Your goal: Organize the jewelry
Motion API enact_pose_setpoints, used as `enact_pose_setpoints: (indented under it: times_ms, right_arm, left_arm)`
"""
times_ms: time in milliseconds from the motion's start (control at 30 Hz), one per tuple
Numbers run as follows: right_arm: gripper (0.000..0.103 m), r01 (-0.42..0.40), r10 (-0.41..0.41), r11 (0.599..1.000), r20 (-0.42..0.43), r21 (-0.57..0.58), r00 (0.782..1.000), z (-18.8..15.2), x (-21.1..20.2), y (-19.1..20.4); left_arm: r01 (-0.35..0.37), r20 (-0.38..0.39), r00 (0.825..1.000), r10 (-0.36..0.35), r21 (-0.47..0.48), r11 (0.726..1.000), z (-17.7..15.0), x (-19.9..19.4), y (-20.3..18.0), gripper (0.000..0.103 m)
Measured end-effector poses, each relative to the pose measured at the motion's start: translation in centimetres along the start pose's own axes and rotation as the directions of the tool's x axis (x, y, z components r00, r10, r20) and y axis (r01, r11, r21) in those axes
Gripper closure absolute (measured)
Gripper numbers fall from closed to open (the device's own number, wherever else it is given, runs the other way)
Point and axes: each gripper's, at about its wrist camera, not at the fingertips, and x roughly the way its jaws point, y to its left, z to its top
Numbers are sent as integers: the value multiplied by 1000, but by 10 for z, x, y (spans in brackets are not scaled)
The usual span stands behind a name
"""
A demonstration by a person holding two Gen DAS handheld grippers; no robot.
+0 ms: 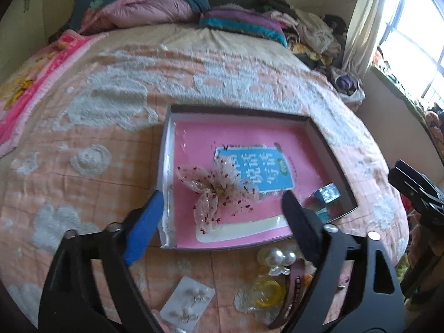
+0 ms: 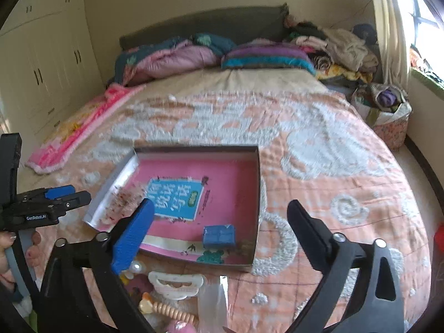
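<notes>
Both your left gripper (image 1: 222,216) and right gripper (image 2: 222,222) gape empty; the sheer speckled bow (image 1: 215,191) and small blue box (image 2: 219,236) lie in the shallow pink-lined tray (image 2: 256,194), while the pearl clip (image 1: 277,256) and yellow ring (image 1: 267,292) wait on the peach quilt (image 1: 83,138).

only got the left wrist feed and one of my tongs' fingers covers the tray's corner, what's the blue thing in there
Observer: a small blue box, closed, lying flat in the tray close to its near wall.
Operator: are the right tongs holding anything
Observer: no, the right tongs stand wide open with nothing gripped.
Operator: anything still loose in front of the tray on that side
Observer: yes, a white claw clip lies on the bedspread just outside the tray's near wall.
</notes>
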Motion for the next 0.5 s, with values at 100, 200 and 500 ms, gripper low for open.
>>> enact_pose_setpoints:
  times_ms: [100,200,500]
  right_arm:
    - [6,-4,4,1000,49,1,999,2,-26,1]
    - [6,-6,6,1000,96,-4,995,3,-50,3]
    - [4,10,0,999,194,-48,981,-3,-108,20]
  left_arm:
    - [-16,37,999,16,4,1000,1,-19,-2,12]
    - [-19,73,997,19,1,1000,0,-39,-4,10]
    - [-38,140,989,38,-4,999,-14,-80,-7,9]
